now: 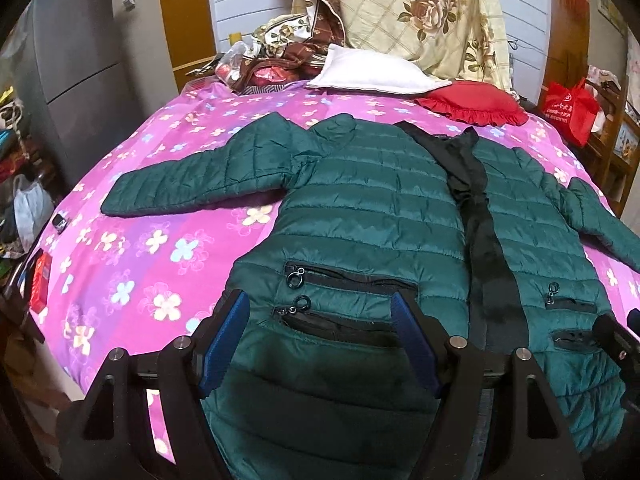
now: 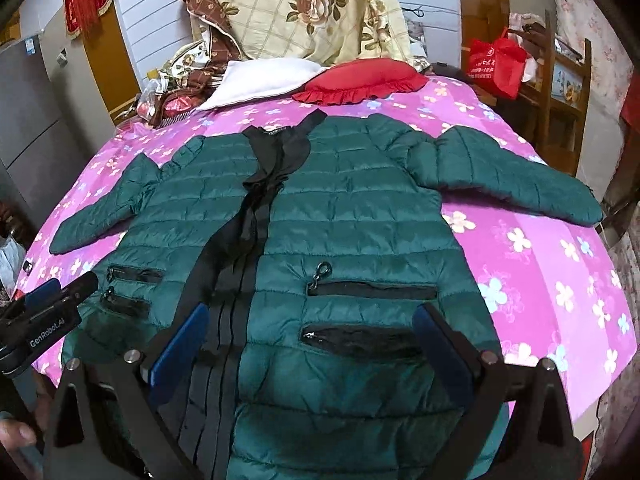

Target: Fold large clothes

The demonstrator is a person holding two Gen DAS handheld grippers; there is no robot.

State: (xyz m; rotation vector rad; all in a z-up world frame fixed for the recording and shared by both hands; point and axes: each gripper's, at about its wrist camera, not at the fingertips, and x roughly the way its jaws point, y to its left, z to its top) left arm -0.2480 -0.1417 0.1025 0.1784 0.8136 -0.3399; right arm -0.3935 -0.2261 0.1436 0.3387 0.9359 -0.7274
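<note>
A dark green quilted jacket (image 1: 360, 208) (image 2: 340, 216) lies front up on the pink flowered bed sheet (image 1: 160, 248) (image 2: 540, 264). Both sleeves are spread out and a black zip strip (image 1: 488, 248) (image 2: 244, 240) runs down its middle. My left gripper (image 1: 320, 300) hovers open over the jacket's lower left pockets, with nothing between its blue pads (image 1: 224, 344). It also shows in the right wrist view as the left gripper (image 2: 52, 296) at the left edge. My right gripper (image 2: 312, 312) stands open above the lower right pockets, and holds nothing. The right gripper (image 1: 624, 332) peeks in at the right edge.
At the head of the bed lie a white pillow (image 1: 372, 72), a red frilled cushion (image 1: 476, 108) and a floral quilt (image 1: 420, 12). A grey fridge (image 1: 80, 80) stands left, and a wooden shelf with a red bag (image 1: 570, 108) right. A small dark object (image 1: 60, 222) lies near the left bed edge.
</note>
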